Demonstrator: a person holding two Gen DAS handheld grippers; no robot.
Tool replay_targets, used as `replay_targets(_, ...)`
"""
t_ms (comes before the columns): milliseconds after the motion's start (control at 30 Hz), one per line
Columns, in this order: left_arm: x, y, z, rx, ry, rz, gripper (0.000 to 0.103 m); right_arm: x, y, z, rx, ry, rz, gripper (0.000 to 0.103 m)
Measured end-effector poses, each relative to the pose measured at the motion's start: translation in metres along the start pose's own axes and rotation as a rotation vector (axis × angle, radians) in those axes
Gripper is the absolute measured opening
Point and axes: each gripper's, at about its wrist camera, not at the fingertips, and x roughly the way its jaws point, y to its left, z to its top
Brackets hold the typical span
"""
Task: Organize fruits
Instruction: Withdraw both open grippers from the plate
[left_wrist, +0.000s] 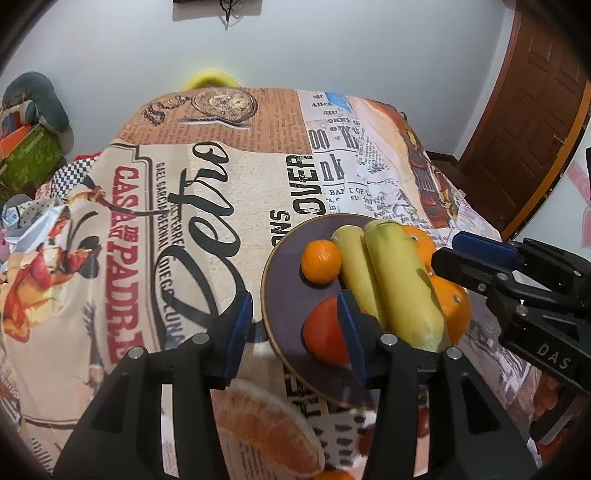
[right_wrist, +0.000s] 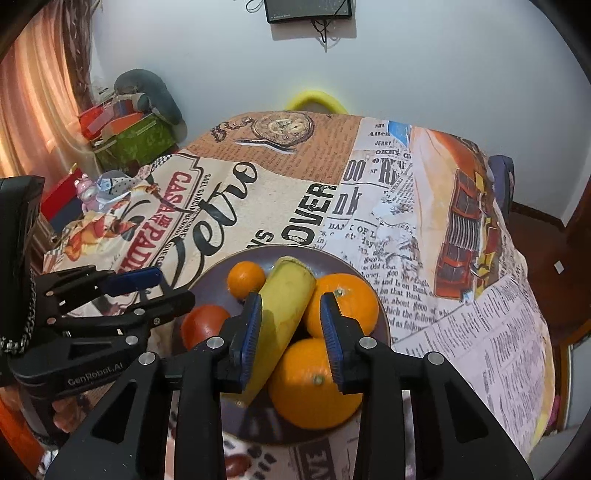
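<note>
While the fruit sits heaped on the dark plate (right_wrist: 380, 317) near the front of the cloth-covered surface (right_wrist: 288, 199), the right tongs (right_wrist: 291, 325) hover over it, jaws apart, nothing gripped, a banana (right_wrist: 288, 295) and oranges (right_wrist: 343, 295) showing between them. Left tongs (left_wrist: 295, 332) stand parted at the plate's near-left rim, empty, a red fruit (left_wrist: 321, 332) just behind one pad.

Both claws tilt downward side by side, the left claw (left_wrist: 295, 332) and right claw (right_wrist: 291, 328) parted.

Black tongs (left_wrist: 295, 332), blue pads (right_wrist: 251, 325)
</note>
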Motion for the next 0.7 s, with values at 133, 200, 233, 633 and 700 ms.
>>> replay_targets(133,-0.022,0.0,-0.007,0.01,-0.016,0.012,0.049,-0.019,0.006,-0.007,-0.004,-0.028,-0.008,0.041)
replay_targets(200,-0.034,0.002,-0.011,0.01,-0.025,0.019,0.052,-0.028,0.009,-0.01,-0.002,-0.038,-0.008,0.043)
replay_targets(233,-0.039,0.002,-0.014,0.008,-0.03,0.021,0.053,-0.033,0.01,-0.013,0.0,-0.043,-0.01,0.043)
replay_targets(633,-0.076,0.005,-0.048,0.003,-0.015,0.028,0.053,-0.062,0.017,-0.046,0.011,-0.039,-0.026,0.043)
replay_targets(700,-0.074,0.007,-0.054,-0.008,0.001,0.027,0.054,-0.062,0.019,-0.053,0.01,-0.029,-0.026,0.044)
